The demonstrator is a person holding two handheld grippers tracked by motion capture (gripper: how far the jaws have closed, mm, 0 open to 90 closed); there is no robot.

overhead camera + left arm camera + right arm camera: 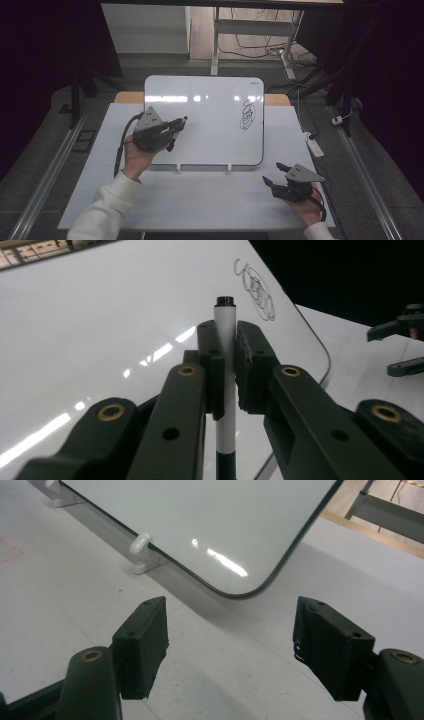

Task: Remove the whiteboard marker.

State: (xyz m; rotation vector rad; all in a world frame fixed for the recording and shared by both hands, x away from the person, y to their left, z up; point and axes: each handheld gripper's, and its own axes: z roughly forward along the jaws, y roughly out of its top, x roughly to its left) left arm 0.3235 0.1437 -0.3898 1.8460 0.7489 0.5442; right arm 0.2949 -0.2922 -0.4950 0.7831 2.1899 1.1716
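Observation:
A whiteboard [210,125] leans on small white pegs in the middle of the table, with a black scribble [246,116] near its upper right. My left gripper [176,131] hovers over the board's left part, shut on a white marker [226,340] with a black tip that points toward the scribble [256,289]. My right gripper [274,174] rests open near the table's front right, just off the board's lower right corner [240,587], with nothing between its pads [142,645].
The white table top [200,200] spreads in front of the board. White support pegs [141,547] hold the board's lower edge. A power strip [314,144] and cables lie on the floor to the right. A table frame [260,30] stands behind.

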